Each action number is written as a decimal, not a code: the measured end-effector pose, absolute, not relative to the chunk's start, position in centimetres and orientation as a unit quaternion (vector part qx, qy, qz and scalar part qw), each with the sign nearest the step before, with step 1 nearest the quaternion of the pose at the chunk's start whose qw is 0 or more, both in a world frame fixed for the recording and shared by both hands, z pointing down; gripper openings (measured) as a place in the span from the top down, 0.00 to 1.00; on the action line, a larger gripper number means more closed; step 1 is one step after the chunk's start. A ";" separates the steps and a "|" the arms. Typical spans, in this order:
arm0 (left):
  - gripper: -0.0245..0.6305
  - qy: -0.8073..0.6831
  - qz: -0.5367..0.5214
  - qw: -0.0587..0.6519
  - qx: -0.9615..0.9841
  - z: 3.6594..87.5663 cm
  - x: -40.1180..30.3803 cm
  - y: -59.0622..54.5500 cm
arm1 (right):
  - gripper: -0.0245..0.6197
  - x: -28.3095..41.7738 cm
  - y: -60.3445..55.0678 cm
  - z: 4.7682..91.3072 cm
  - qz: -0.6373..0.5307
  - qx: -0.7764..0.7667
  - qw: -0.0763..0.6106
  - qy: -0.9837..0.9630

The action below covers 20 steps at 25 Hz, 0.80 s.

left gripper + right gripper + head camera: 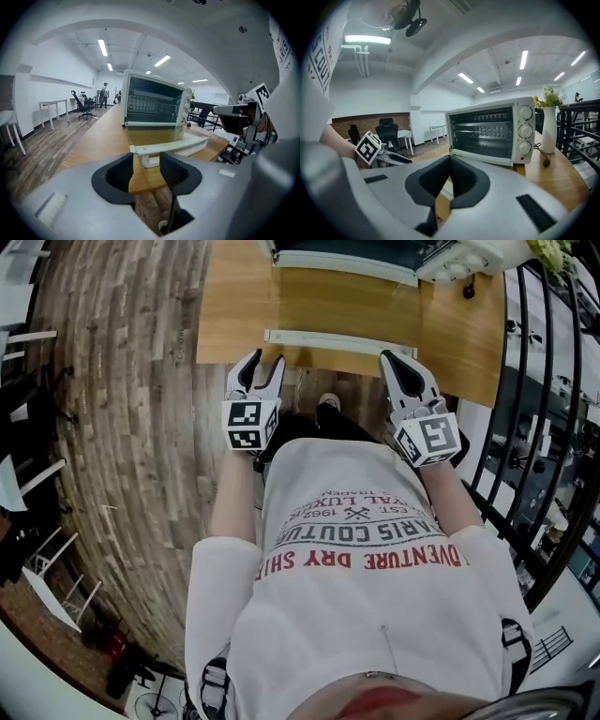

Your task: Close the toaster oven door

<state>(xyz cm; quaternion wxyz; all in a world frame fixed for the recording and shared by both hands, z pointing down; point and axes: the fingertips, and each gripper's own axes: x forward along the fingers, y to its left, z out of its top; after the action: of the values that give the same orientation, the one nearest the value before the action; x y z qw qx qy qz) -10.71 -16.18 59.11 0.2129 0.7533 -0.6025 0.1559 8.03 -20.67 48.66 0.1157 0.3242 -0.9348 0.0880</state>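
In the head view the toaster oven point(375, 249) sits at the counter's point(225, 306) far edge with its door point(342, 296) dropped flat toward the person, and the left gripper point(265, 360) and right gripper point(394, 357) hover at the near edge either side of the white handle point(337, 337). The left gripper view shows its jaws apart with nothing between them, just short of the handle point(168, 147). The right gripper view shows its jaws together at the tips and empty, facing the open oven point(492, 131).
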 end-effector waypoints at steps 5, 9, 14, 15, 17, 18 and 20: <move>0.71 -0.603 0.196 0.233 0.737 62.4 -10.7 -16.9 | 0.98 8.0 -20.9 50.1 0.103 0.315 0.122 -0.935; 0.71 -0.610 0.198 0.246 0.727 63.1 -10.9 -18.0 | 0.98 8.3 -21.2 50.6 0.108 0.315 0.126 -0.935; 0.71 -0.609 0.194 0.256 0.726 63.3 -10.7 -19.2 | 0.98 9.4 -22.1 51.2 0.116 0.322 0.135 -0.930; 0.71 -0.608 0.195 0.256 0.726 63.4 -10.7 -19.4 | 0.98 9.5 -22.4 51.3 0.118 0.325 0.135 -0.929; 0.73 -0.605 0.193 0.262 0.727 63.5 -10.7 -19.7 | 0.98 9.4 -22.8 51.4 0.120 0.327 0.134 -0.928; 0.74 -0.603 0.190 0.266 0.728 63.6 -10.6 -19.7 | 0.98 9.3 -22.8 51.4 0.120 0.326 0.134 -0.928; 0.81 -0.599 0.187 0.273 0.729 63.7 -10.3 -19.6 | 0.98 9.2 -22.8 51.2 0.117 0.325 0.133 -0.929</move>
<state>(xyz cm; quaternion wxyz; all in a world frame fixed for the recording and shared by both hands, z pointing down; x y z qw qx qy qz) -10.29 -19.57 63.69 0.2731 0.7293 -0.5987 0.1872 9.17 -22.83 51.22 0.1332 0.3245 -0.9292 0.1166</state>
